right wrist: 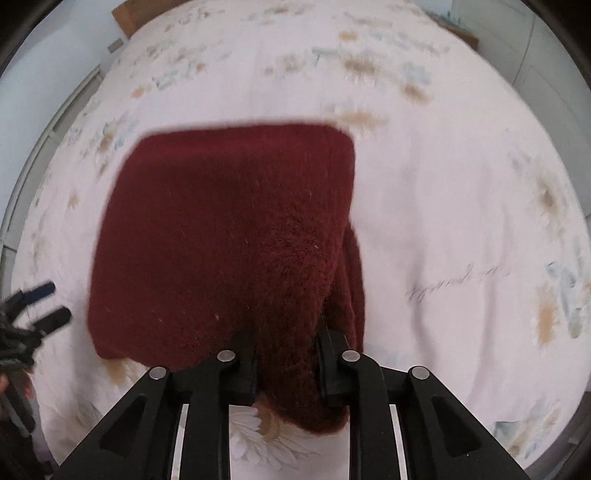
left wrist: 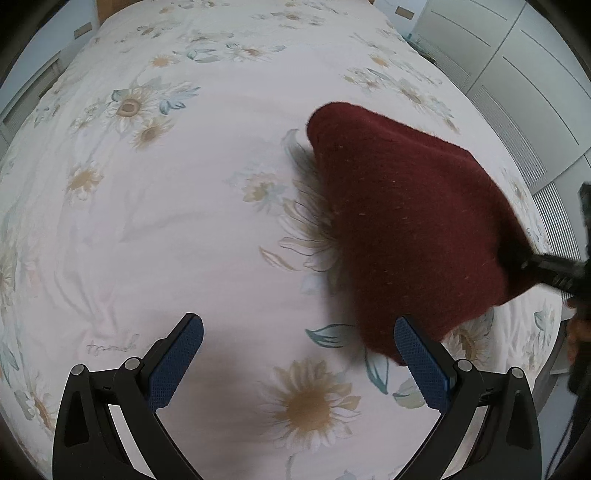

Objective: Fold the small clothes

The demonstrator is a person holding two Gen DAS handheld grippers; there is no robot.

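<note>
A dark red fuzzy knitted garment [right wrist: 229, 236] hangs over the flowered bedsheet, pinched at its near edge by my right gripper [right wrist: 286, 363], whose jaws are shut on a thick bunch of the knit. In the left wrist view the same red garment [left wrist: 410, 221] drapes down at the right, with the right gripper [left wrist: 532, 264] gripping its far right corner. My left gripper [left wrist: 299, 354] stands open above the sheet, its blue pads [left wrist: 177, 363] wide apart with only sheet between them; its right finger sits just beside the garment's lower edge. The left gripper [right wrist: 44, 306] also shows at the far left of the right wrist view.
The bed [left wrist: 166, 221] with its white sunflower-print cover fills both views. White wardrobe doors [left wrist: 517, 74] stand beyond the bed's right side. A brown headboard corner [right wrist: 136, 14] shows at the far end. Part of a hand [left wrist: 578, 332] appears at the right edge.
</note>
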